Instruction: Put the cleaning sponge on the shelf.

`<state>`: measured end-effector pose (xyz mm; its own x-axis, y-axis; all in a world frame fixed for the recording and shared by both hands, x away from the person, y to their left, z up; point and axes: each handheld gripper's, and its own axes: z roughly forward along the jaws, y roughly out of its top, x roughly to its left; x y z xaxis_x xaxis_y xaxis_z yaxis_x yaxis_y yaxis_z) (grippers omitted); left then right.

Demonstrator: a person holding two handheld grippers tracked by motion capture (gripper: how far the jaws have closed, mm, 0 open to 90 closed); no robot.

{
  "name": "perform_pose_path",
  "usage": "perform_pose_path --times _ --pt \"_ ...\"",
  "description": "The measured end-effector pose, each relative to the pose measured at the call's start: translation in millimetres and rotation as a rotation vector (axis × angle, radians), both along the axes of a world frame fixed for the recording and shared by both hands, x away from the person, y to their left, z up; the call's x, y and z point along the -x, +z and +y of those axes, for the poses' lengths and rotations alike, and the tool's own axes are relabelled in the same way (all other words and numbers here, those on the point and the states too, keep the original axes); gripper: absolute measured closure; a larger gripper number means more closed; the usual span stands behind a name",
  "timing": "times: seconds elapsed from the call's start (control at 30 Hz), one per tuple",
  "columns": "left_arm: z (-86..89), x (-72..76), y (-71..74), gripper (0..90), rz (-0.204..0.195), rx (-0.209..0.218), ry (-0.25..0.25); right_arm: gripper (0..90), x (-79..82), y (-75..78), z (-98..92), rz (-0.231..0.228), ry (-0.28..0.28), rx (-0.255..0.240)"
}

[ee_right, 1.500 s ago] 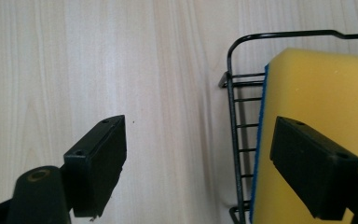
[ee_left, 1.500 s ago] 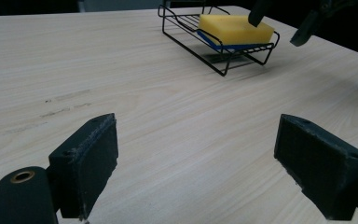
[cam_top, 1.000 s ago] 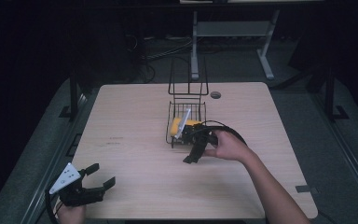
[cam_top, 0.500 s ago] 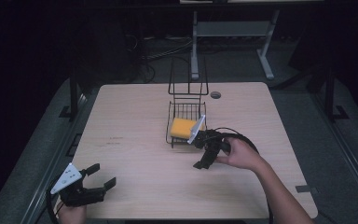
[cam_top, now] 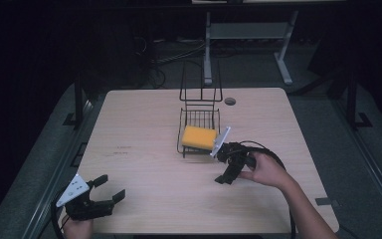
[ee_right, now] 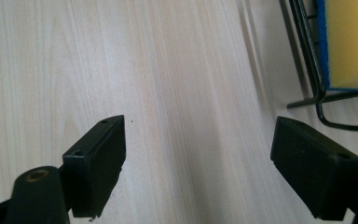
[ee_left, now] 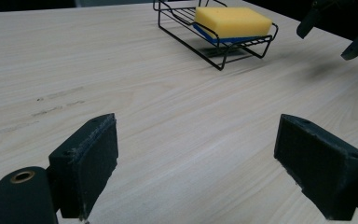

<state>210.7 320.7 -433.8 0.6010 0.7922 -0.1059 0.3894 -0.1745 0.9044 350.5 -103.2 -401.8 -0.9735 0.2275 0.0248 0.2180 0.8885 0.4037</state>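
A yellow sponge with a blue underside [cam_top: 199, 137] [ee_left: 233, 21] [ee_right: 349, 42] lies flat in the black wire rack [cam_top: 199, 115] [ee_left: 223, 53] [ee_right: 317, 88] at the table's middle. My right gripper [cam_top: 227, 174] [ee_right: 200, 168] hovers open just right of and in front of the rack, jaws wide apart over bare wood, nothing between them. Near the front left corner my left gripper [cam_top: 110, 188] [ee_left: 198, 172] is open and empty, pointing toward the rack. The right gripper [ee_left: 340, 28] also appears at the top right of the left gripper view.
The light wooden table [cam_top: 144, 129] has a small round grommet [cam_top: 230, 101] near its back edge. A tall wire back [cam_top: 201, 79] rises from the rack. A metal stand [cam_top: 248, 35] and cables lie on the dark floor beyond.
The right gripper has let go of the sponge, which now lies in the rack, and has drawn back to the right and toward the front. The left gripper stays put.
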Motion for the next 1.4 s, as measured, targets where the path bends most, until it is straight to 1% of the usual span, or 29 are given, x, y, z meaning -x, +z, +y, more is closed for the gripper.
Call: perform_pose_path --times 0.23,0.43,0.57,0.87,1.03,1.1,1.3,1.37,1.4 --pt "0.2 0.1 0.0 12.9 0.000 -0.002 0.001 17.7 4.5 -2.5 -8.8 0.003 -0.014 0.002" --pt "-0.1 0.1 -0.1 12.9 0.002 -0.005 -0.001 17.4 9.0 -2.5 -15.3 -0.014 -0.018 0.009" --pt "-0.1 0.1 -0.1 12.8 0.002 -0.008 0.000 17.4 12.0 -2.3 -20.4 -0.014 -0.033 0.012" --pt "-0.7 0.1 -0.4 12.8 0.003 -0.011 0.001 17.2 20.3 -6.5 -32.0 -0.023 -0.044 0.031" --pt "-1.3 0.6 -0.1 12.8 0.003 -0.015 0.001 16.9 23.8 -9.4 -39.3 -0.013 -0.059 0.035" --pt "-1.4 0.6 -0.2 12.8 0.003 -0.015 0.000 17.0 25.6 -10.5 -42.7 -0.004 -0.067 0.025" --pt "-1.9 0.8 -0.3 12.8 0.005 -0.018 0.000 16.9 36.6 -15.1 -55.1 -0.019 -0.090 0.013" --pt "-2.2 1.1 -0.4 12.8 0.005 -0.019 0.000 16.9 42.4 -16.7 -59.1 -0.025 -0.103 0.005" --pt "-2.4 1.2 -0.4 12.8 0.005 -0.020 0.000 16.9 46.9 -17.9 -61.2 -0.036 -0.103 0.005"
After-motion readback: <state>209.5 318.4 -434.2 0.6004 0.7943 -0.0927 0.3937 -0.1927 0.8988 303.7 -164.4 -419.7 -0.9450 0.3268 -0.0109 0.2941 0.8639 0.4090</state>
